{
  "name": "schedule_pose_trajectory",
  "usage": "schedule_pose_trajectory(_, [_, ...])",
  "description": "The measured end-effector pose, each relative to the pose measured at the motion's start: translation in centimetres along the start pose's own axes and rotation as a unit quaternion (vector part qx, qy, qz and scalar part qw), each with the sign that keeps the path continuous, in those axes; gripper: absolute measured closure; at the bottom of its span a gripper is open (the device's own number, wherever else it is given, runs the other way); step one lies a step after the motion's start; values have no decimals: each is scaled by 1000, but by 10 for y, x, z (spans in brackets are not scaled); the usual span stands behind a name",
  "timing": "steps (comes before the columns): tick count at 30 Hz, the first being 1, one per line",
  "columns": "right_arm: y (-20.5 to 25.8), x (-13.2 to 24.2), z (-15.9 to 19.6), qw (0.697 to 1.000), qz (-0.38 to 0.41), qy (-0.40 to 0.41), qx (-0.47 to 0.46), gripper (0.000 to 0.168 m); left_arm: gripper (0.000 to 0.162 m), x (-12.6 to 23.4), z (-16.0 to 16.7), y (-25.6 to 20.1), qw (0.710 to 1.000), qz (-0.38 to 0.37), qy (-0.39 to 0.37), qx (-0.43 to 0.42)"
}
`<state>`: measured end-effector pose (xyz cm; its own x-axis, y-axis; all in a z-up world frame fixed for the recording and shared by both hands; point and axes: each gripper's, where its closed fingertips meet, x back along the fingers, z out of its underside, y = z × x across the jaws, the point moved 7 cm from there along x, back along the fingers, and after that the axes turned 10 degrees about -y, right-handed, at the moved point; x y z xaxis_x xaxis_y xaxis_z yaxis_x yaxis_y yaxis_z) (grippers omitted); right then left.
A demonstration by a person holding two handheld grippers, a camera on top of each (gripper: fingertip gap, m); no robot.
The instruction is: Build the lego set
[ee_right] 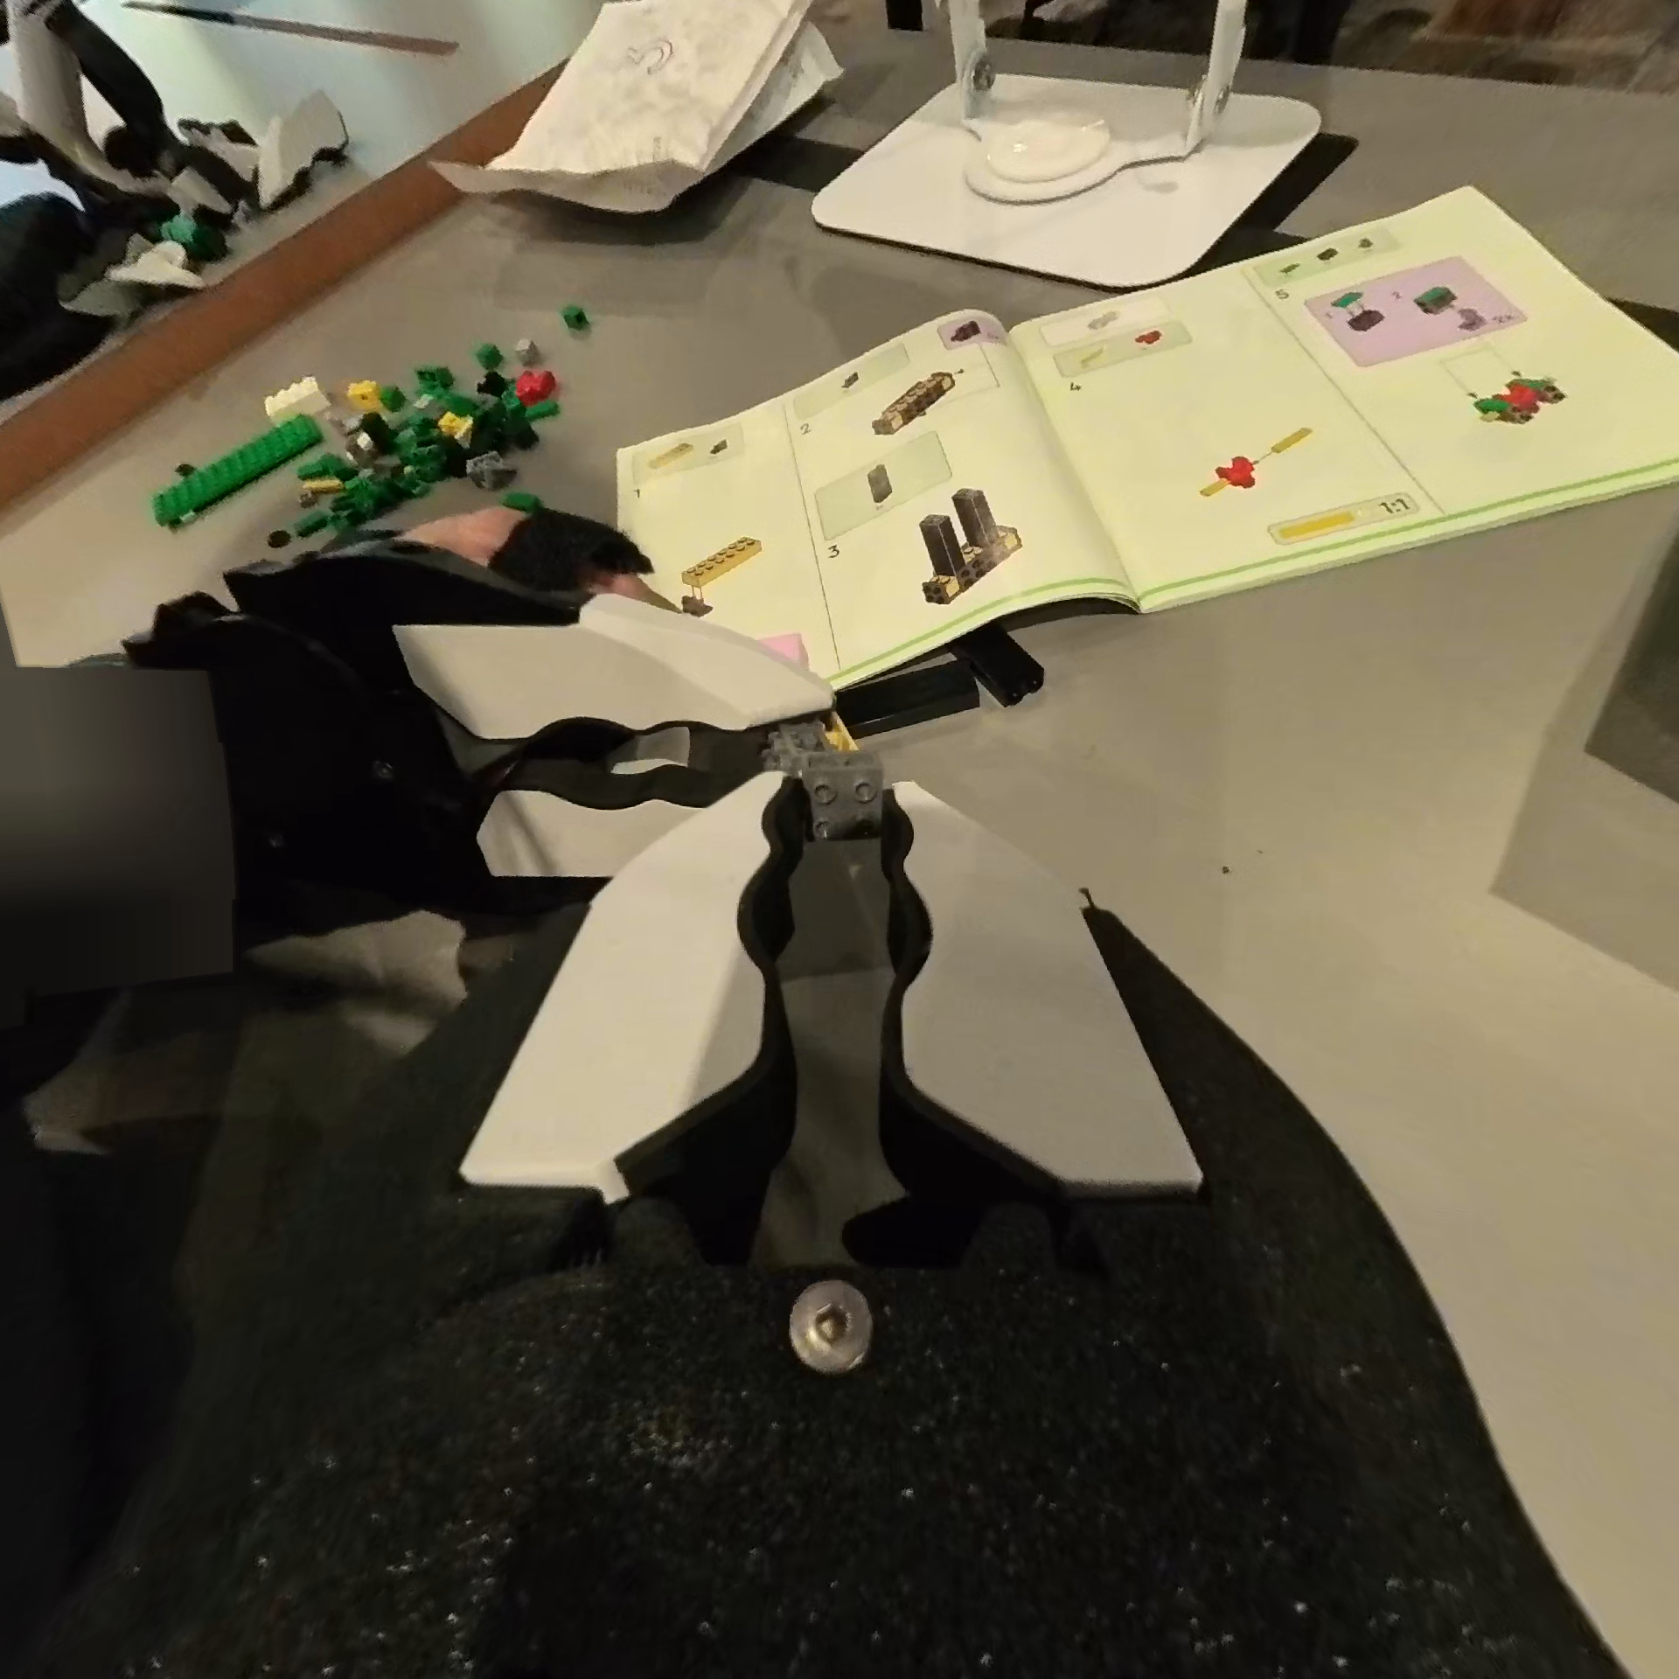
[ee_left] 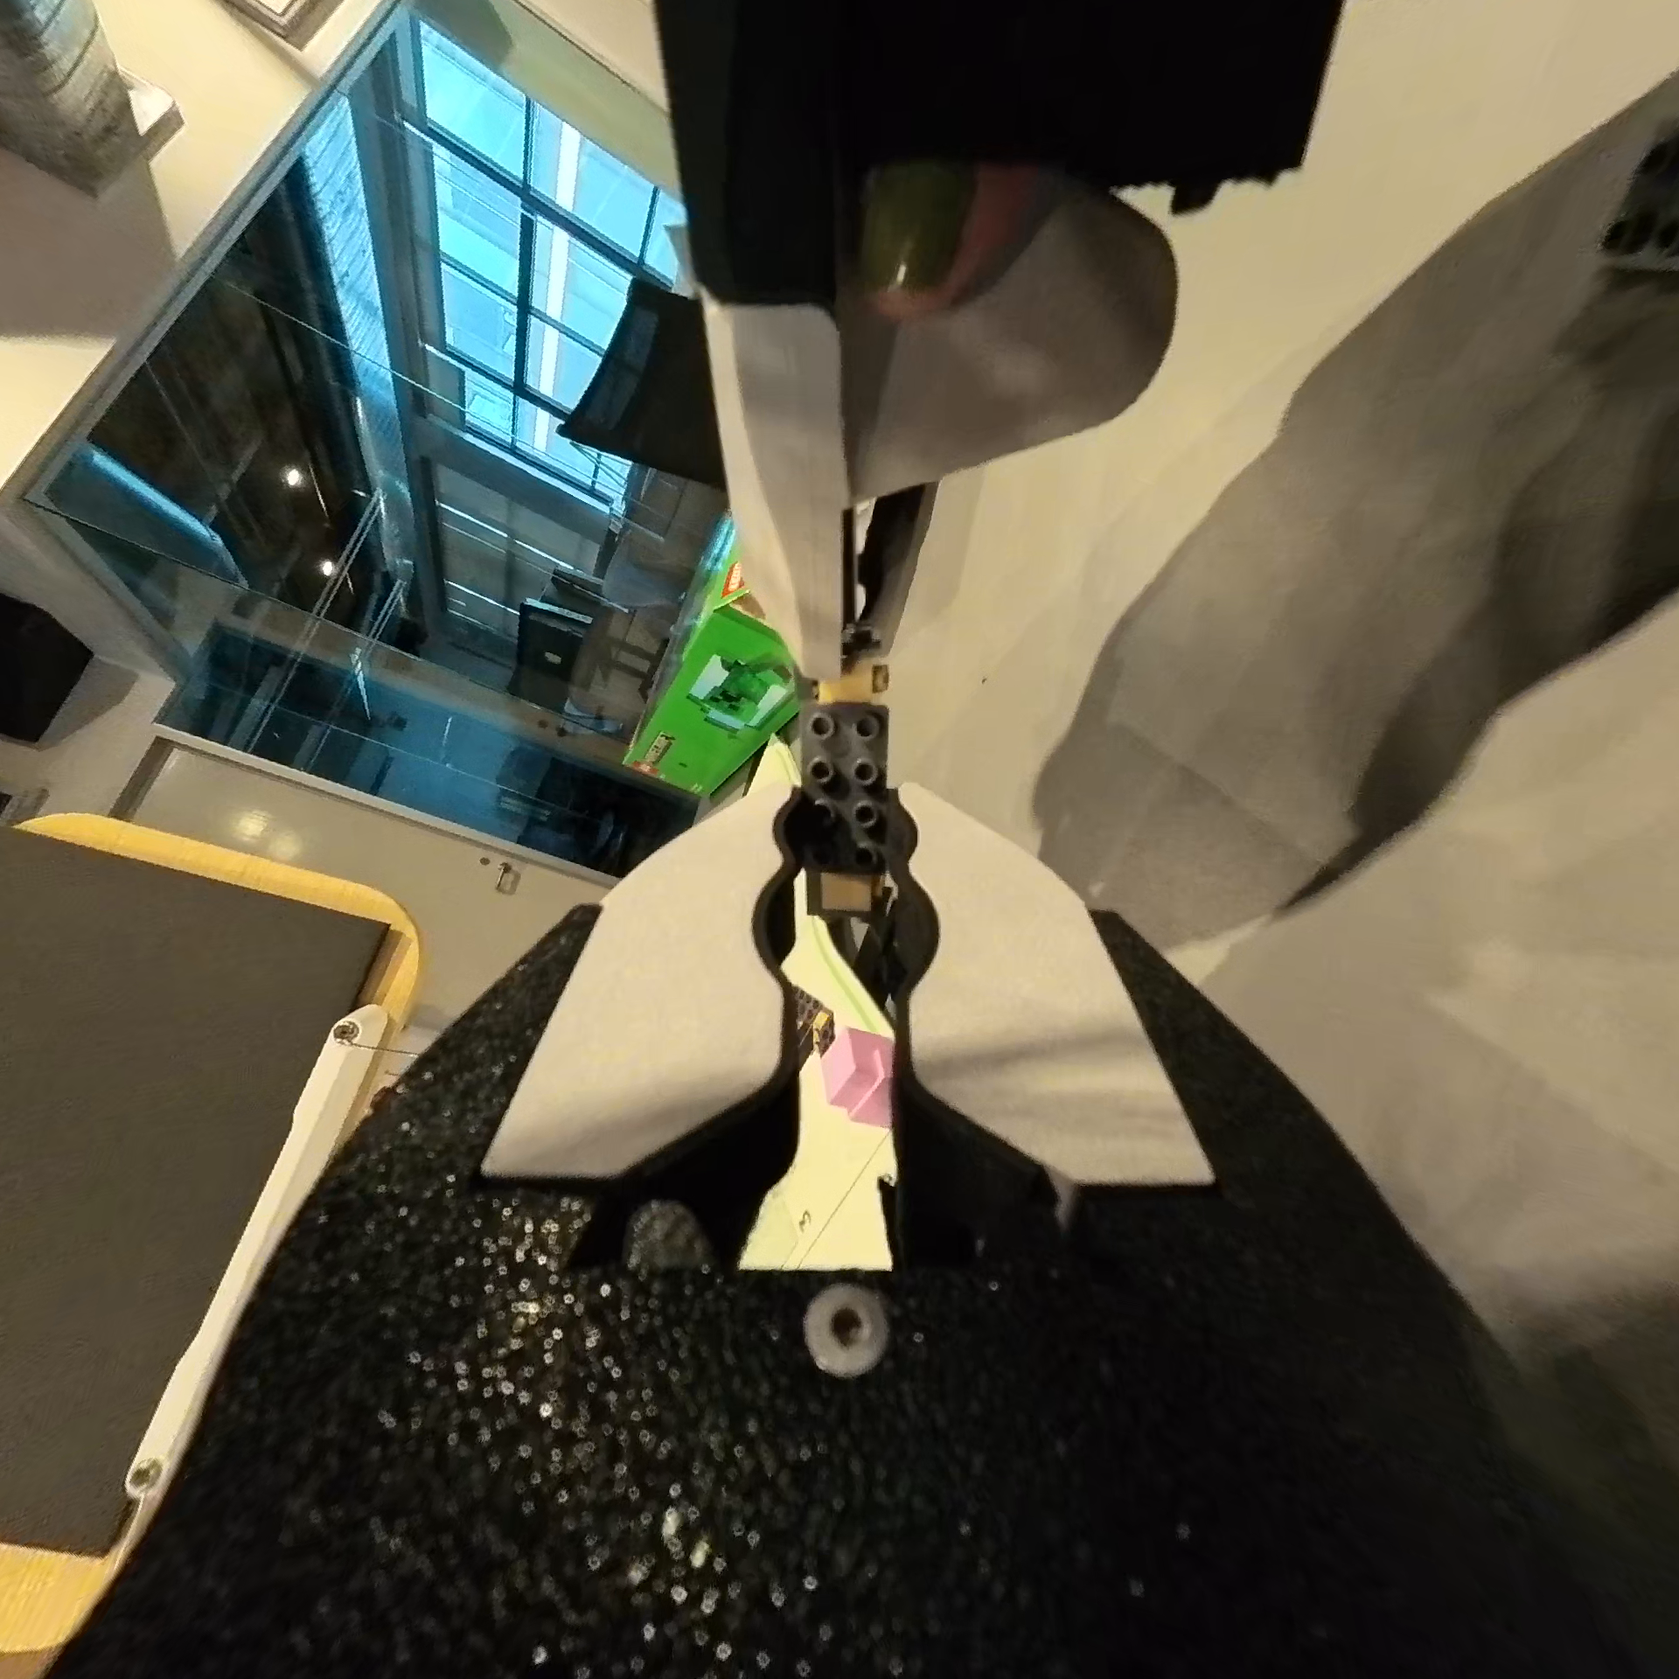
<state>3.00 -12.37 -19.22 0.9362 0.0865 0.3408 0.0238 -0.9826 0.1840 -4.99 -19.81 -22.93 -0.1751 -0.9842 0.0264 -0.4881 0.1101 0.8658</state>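
My left gripper (ee_left: pixel 845 813) is shut on a small dark grey and tan lego assembly (ee_left: pixel 843 772), studs facing the camera. My right gripper (ee_right: pixel 845 804) is shut on a grey studded brick (ee_right: pixel 847 789) at the end of that assembly, held above the grey table (ee_right: pixel 1272 863). The two grippers meet tip to tip. The right gripper shows in the left wrist view (ee_left: pixel 849 672), coming down from above. The left gripper shows in the right wrist view (ee_right: pixel 799 727), coming in from the left. The open instruction booklet (ee_right: pixel 1136 436) lies just beyond.
A pile of loose green, yellow, red and grey bricks (ee_right: pixel 409 427) lies at the left back. Two black bricks (ee_right: pixel 954 690) lie at the booklet's near edge. A white stand base (ee_right: pixel 1072 173) and a paper bag (ee_right: pixel 654 100) sit farther back. A green lego box (ee_left: pixel 718 690) stands behind. The tips of both grippers are at nearly the same place.
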Motion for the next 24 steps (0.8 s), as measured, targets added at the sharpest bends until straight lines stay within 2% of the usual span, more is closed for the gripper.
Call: schedule_pose_trajectory(24, [-2,1,-3,999,-10,34,4,152,146,0,0,0,1000,2,-1,2])
